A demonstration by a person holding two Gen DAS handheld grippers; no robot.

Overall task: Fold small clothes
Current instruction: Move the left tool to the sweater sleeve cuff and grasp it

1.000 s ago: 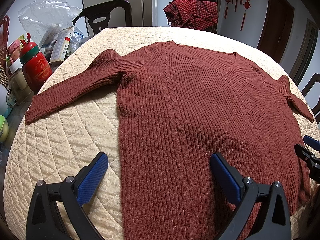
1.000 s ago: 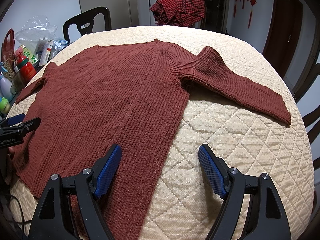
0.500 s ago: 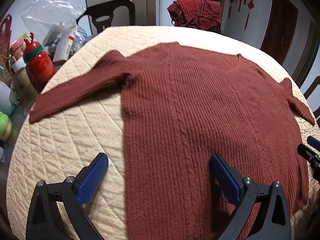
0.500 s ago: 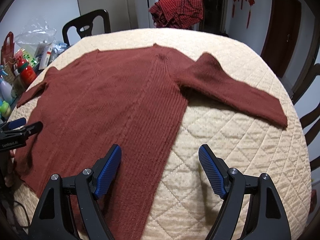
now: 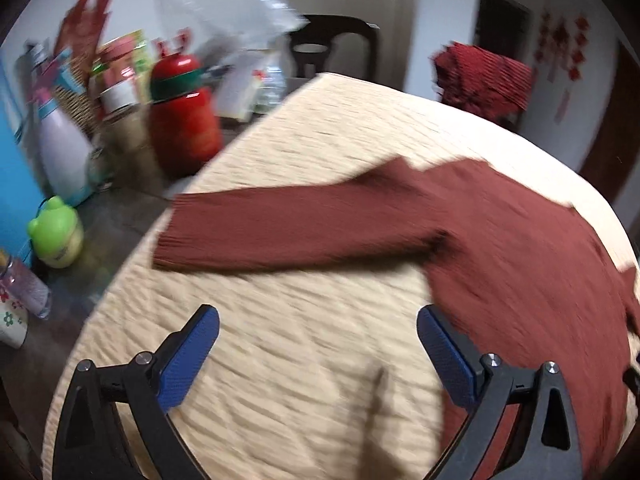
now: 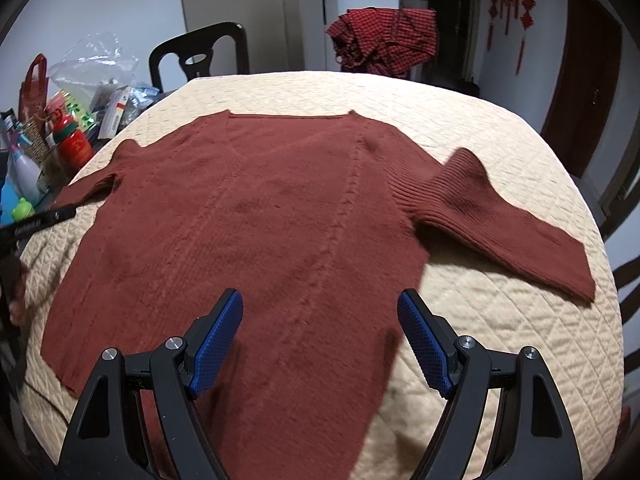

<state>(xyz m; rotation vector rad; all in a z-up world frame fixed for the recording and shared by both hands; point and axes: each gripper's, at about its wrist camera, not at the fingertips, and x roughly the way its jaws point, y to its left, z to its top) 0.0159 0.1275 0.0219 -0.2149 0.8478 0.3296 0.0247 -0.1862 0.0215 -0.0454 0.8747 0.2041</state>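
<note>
Left gripper [image 5: 318,354] of mine hangs open over bare counter [image 5: 280,360], sleeve [image 5: 288,232] mid-frame. My right gripper [image 6: 320,338] gapes over the sweater [image 6: 272,232] at lower center.

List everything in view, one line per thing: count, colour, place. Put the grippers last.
sweater: one, rust red, spread flat on the table, sleeves out to both sides
quilted cover: one, cream, over the round table
checked garment: one, red and black, draped on something behind the table's far edge
chair: one, black, beyond the table at far left
red bottle: one, red with a green band, in the clutter left of the table
green frog-shaped container: one, in the same clutter
clear plastic bag: one, above the clutter
left gripper: black with blue pads, jaws open over the cover near the left sleeve
right gripper: black with blue pads, jaws open over the sweater's hem
</note>
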